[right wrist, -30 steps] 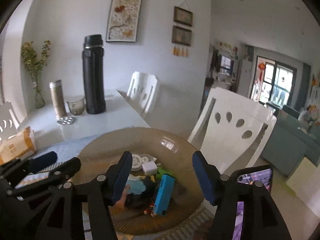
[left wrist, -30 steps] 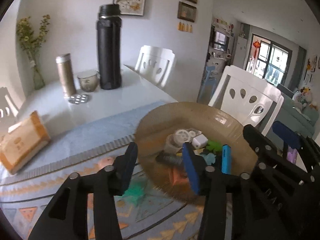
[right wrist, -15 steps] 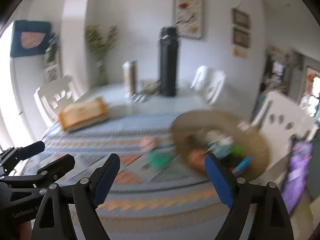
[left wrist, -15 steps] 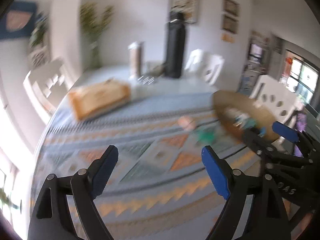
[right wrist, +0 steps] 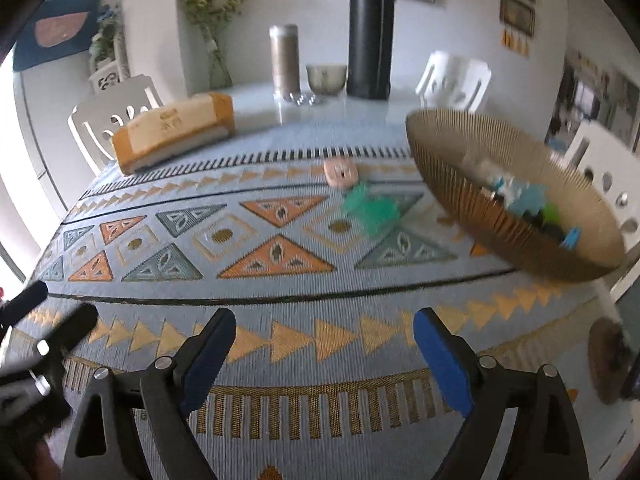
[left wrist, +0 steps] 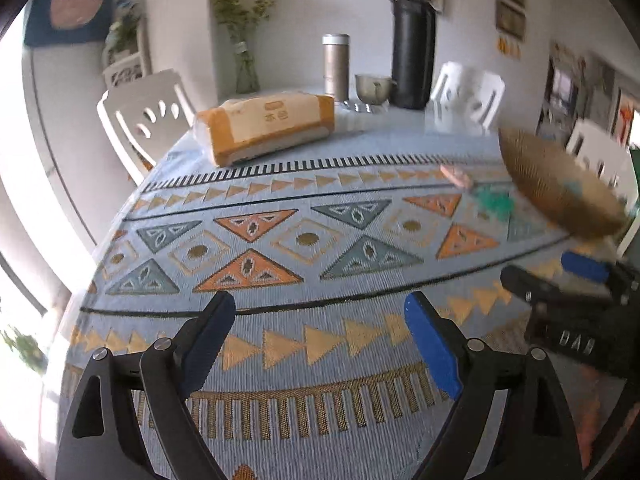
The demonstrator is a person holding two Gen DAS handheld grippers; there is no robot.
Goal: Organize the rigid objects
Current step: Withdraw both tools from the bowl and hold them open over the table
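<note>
Both tools, left (left wrist: 320, 344) and right (right wrist: 324, 354), are hovering with jaws apart and empty; the pink piece (right wrist: 340, 172) and green piece (right wrist: 370, 210) are lying beside the bowl (right wrist: 460, 184), risking a nudge off the bench.

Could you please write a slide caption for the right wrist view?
Open right gripper above patterned mat; bowl of small items, pink and green pieces outside.

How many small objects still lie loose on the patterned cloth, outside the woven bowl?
2: a pink square piece beside the cloth's striped border, and a green toy just in front of it, left of the woven bowl. The bowl could hide others behind it.
</note>
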